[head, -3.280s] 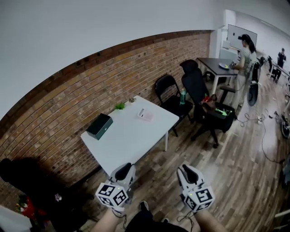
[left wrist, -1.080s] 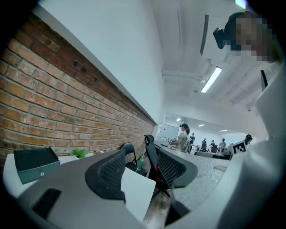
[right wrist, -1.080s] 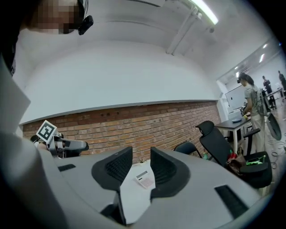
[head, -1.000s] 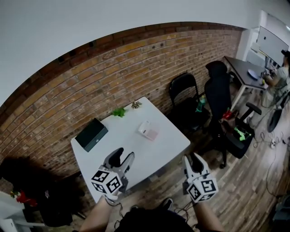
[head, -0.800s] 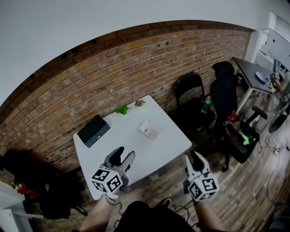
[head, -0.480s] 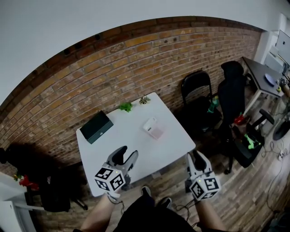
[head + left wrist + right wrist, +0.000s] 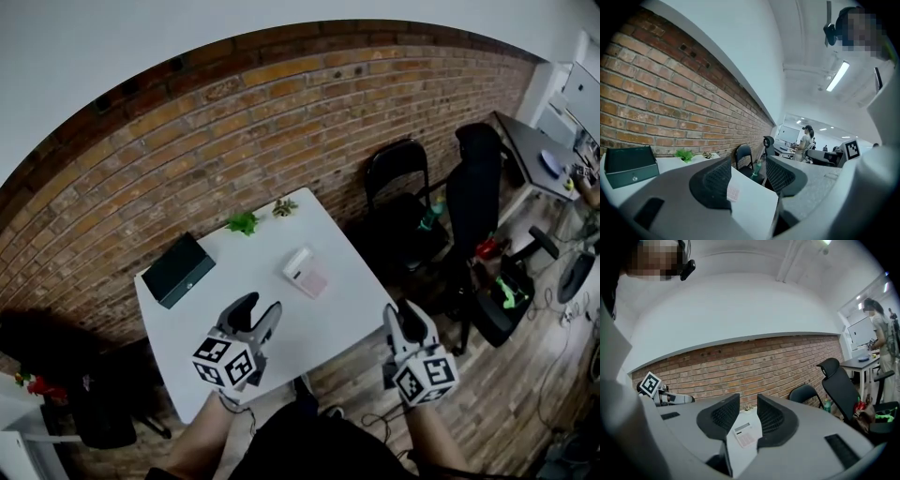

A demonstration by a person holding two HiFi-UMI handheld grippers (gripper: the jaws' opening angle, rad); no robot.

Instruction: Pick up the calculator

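The pick-up has barely begun: nothing is held, and all of the grasp is left to do. At the far left of the table [image 7: 281,323] a dark box [image 7: 175,270] sits near the back corner; it plays no part in the task. Next comes the left gripper [image 7: 255,312], held above the near part of the table, its jaws apart with only bare tabletop and a slice of the calculator [image 7: 733,191] showing in the gap between them in its own view. It touches nothing. Further right, a little past the middle of the table, the calculator [image 7: 305,273] lies flat with its display end toward the brick wall, well apart from both grippers and with two small plants [image 7: 244,223] beyond it at the back edge. The right gripper [image 7: 409,319] hangs off the table's near right corner, above the floor, and its jaws also stand apart and empty; its own view lines the calculator [image 7: 745,433] up squarely in the gap, still some way ahead. To my reading, the right gripper is the likelier one to make the grasp. What remains is the whole of it: bring a gripper over the table to the calculator, lower the open jaws round its long sides, close on it and lift it clear. Since the calculator is thin and lies flat, getting a jaw under or firmly against an edge looks like the hard part.
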